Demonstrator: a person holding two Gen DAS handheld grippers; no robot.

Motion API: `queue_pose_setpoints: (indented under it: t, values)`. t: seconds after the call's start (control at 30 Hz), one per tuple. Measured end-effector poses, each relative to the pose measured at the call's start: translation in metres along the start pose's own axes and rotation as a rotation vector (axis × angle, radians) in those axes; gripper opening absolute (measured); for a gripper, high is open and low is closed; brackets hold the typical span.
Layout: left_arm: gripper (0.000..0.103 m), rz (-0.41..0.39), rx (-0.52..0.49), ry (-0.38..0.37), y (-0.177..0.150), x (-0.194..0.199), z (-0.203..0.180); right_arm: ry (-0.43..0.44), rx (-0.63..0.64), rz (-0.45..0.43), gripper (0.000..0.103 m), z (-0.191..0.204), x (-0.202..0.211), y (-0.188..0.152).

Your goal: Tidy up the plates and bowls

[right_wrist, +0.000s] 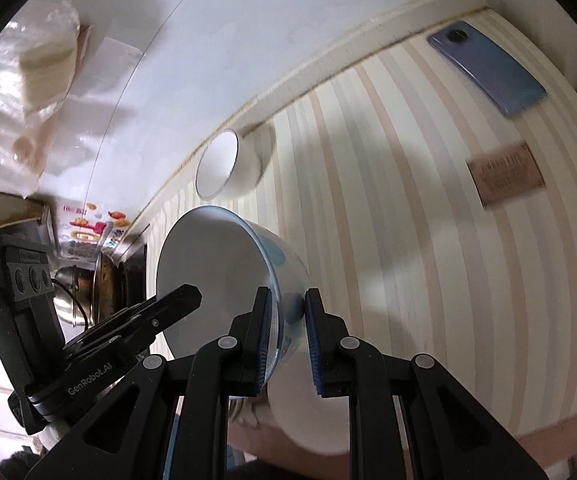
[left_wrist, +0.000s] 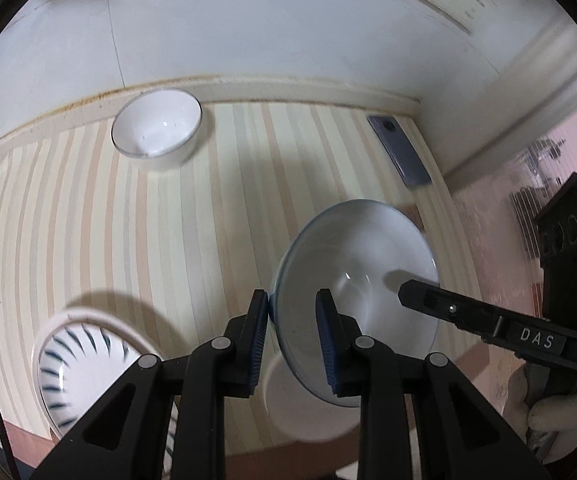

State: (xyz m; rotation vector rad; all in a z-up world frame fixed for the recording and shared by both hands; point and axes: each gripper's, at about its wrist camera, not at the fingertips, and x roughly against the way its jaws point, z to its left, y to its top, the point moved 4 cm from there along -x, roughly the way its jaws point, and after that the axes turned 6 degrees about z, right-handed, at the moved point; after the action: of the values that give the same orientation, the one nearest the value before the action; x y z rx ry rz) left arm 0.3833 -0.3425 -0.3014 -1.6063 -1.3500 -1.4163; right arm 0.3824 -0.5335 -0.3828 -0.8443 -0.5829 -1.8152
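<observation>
A white bowl with a blue rim and blue pattern is tilted in the air above the striped table. My left gripper straddles its near rim, one finger inside and one outside. My right gripper straddles the opposite rim the same way; it shows as a black finger in the left wrist view. A second white bowl stands at the table's back by the wall. A white plate with dark blue dashes lies at the front left. A plain white dish lies under the held bowl.
A blue-grey phone lies at the back right of the striped table. A brown card lies near the right edge. A pot and kettle stand beyond the table's left end. White wall behind.
</observation>
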Motion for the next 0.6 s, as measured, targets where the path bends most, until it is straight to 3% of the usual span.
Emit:
queue_pose_setpoints:
  t: [0.3,0.6]
  values:
    - [0.022,0.075,-0.033,0.014,-0.045,-0.014,-0.008,-0.029,-0.022,0.063,0.019,-0.016,-0.008,-0.056]
    - [0.022,0.128,-0.047,0.064,-0.065,-0.040,-0.004,-0.057,-0.039,0.125,0.019,-0.033,-0.038,-0.080]
